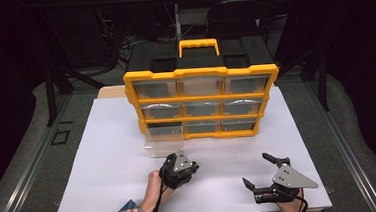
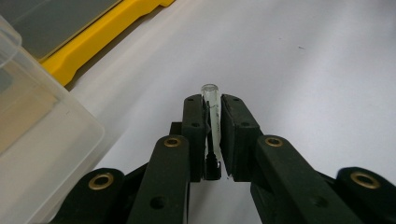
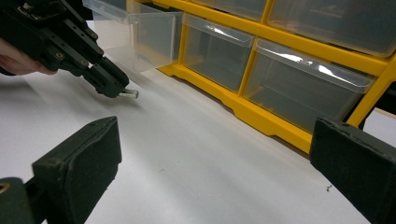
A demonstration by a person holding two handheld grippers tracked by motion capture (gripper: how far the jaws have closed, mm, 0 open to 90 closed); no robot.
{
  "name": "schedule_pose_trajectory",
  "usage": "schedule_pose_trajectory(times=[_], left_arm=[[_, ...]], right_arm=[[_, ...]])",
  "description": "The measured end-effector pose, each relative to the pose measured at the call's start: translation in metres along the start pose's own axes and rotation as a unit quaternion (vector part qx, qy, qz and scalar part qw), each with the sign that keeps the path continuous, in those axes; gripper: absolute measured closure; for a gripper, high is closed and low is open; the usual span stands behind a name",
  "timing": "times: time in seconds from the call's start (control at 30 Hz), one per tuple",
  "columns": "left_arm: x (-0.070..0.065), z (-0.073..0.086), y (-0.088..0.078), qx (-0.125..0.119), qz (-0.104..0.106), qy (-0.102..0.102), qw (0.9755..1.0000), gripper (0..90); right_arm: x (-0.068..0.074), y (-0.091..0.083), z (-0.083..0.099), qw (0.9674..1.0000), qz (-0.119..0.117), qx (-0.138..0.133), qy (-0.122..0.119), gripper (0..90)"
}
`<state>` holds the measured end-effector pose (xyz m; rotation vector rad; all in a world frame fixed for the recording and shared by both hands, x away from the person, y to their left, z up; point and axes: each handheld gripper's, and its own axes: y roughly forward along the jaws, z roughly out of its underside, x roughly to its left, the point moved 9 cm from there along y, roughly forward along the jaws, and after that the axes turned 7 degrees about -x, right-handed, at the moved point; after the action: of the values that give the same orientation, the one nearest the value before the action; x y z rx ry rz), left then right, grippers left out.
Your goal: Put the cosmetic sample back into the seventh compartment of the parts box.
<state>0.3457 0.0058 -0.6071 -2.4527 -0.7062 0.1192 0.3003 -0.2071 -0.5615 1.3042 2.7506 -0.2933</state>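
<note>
My left gripper [image 2: 212, 105] is shut on a small clear tube [image 2: 210, 100] that stands up between its pads, its open end poking past the tips. In the right gripper view the same tube [image 3: 129, 94] hangs just above the white board, near the pulled-out clear drawer [image 3: 140, 37]. In the high view the left gripper [image 1: 180, 162] sits just in front of that drawer [image 1: 162, 144], the bottom-left one of the yellow organizer [image 1: 201, 74]. My right gripper [image 1: 255, 169] rests at the front right, jaws wide apart and nothing between its pads [image 3: 79, 163].
The organizer stands upright at the back of the white board [image 1: 108, 141], with a yellow handle [image 1: 198, 46] on top and its other clear drawers pushed in. Dark floor and table legs surround the board. A hand [image 3: 16, 58] holds the left gripper.
</note>
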Motion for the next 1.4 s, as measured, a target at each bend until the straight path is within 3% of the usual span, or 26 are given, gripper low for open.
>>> schedule_pose_trajectory(times=[0.63,1.4], left_arm=[[-0.001,0.005,-0.027,-0.009,0.002,0.010,0.9999,80.4],[0.017,0.024,-0.057,-0.012,-0.023,-0.011,0.9996,80.4]], right_arm=[[0.000,0.001,0.001,1.0000,-0.001,0.004,0.001,1.6],[-0.001,0.002,0.003,1.0000,-0.002,0.008,0.003,1.6]])
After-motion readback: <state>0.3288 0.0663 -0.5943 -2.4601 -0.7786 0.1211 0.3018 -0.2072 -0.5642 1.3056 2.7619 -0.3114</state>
